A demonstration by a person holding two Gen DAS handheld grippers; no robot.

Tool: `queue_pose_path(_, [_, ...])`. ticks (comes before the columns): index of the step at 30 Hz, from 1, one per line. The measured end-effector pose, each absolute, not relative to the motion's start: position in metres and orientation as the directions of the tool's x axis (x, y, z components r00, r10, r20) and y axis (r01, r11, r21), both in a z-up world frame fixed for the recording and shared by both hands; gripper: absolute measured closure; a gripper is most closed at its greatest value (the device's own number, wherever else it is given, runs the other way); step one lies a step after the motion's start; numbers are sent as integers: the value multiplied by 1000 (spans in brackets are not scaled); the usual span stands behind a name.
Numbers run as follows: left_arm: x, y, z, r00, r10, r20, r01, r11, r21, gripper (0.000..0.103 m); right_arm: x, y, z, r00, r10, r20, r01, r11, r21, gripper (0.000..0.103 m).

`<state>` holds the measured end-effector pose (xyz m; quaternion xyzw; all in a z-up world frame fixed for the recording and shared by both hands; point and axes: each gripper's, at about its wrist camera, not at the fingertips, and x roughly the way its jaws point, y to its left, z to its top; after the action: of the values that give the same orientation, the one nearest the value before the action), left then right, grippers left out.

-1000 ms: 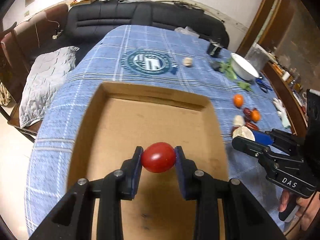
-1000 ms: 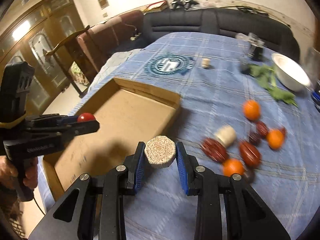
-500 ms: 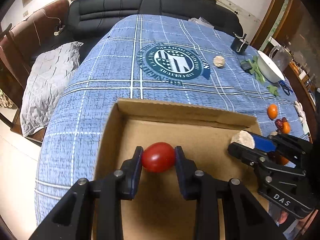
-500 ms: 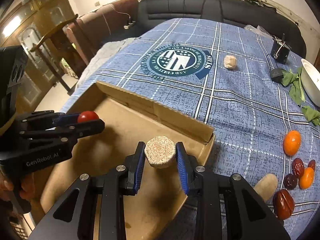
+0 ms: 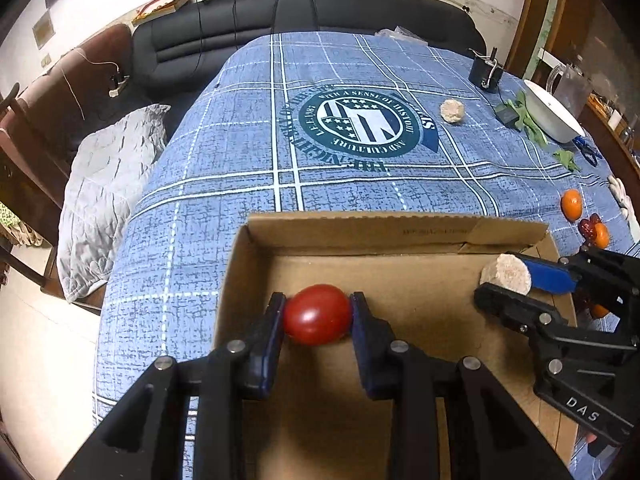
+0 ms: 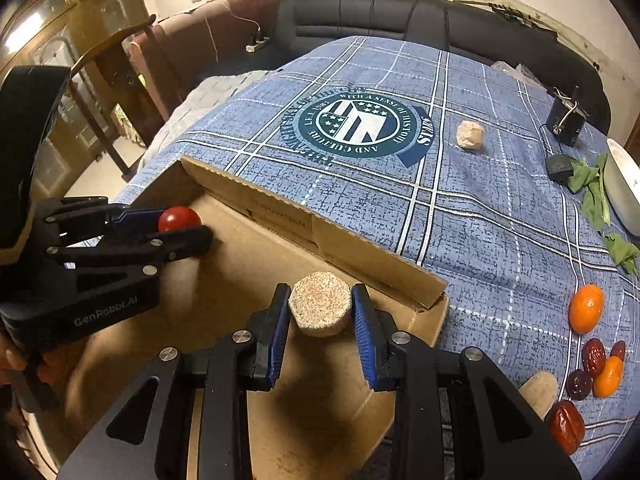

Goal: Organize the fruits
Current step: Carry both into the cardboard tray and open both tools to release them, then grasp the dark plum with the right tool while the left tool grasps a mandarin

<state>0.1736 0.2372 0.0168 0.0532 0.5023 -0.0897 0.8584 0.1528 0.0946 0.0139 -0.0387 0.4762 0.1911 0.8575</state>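
Fruits: one tomato point(image 5: 318, 314) gripped by left gripper point(image 5: 318, 316), one tan puck point(image 6: 320, 303) clamped in right gripper point(image 6: 320, 312), three oranges point(image 6: 586, 308) outside box point(image 6: 280, 216)

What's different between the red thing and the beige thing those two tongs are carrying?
The tomato is red, smooth, glossy and rounded; the beige puck is pale, grainy, flat-faced with angular sides. The left tongs carry the tomato near the cardboard box's left wall, while the right tongs carry the puck toward its right corner. Both are clamped above the box floor.

Blue plaid tablecloth point(image 5: 224, 168), cardboard box point(image 5: 360, 232), white bowl point(image 5: 550, 114), oranges point(image 6: 586, 308), dates point(image 6: 594, 356)
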Motion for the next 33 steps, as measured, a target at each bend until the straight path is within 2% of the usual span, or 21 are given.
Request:
queue_pose_path(17, [144, 252, 31, 500, -118, -858, 161, 986, -41, 63, 122, 79, 32, 526, 255, -811, -336, 939, 77, 68])
queue_pose_path(18, [139, 254, 33, 503, -122, -855, 152, 987, -51, 61, 119, 76, 34, 528, 260, -808, -334, 939, 84, 68])
queue_pose_path(19, [135, 257, 36, 511, -118, -852, 140, 989, -53, 54, 114, 73, 37, 533, 267, -803, -332, 939, 92, 68])
queue_pose_path(23, [113, 265, 47, 539, -121, -833, 95, 992, -82, 45, 98, 65, 49, 562, 261, -784, -317, 944, 87, 67])
queue_pose_path(25, [101, 267, 51, 558, -86, -826, 49, 996, -71, 33, 89, 58, 54, 570, 263, -778, -312, 946, 91, 67])
queue_pose_path(33, [61, 259, 60, 587, -48, -808, -28, 996, -80, 25, 55, 17, 62, 587, 258, -768, -276, 955, 110, 64])
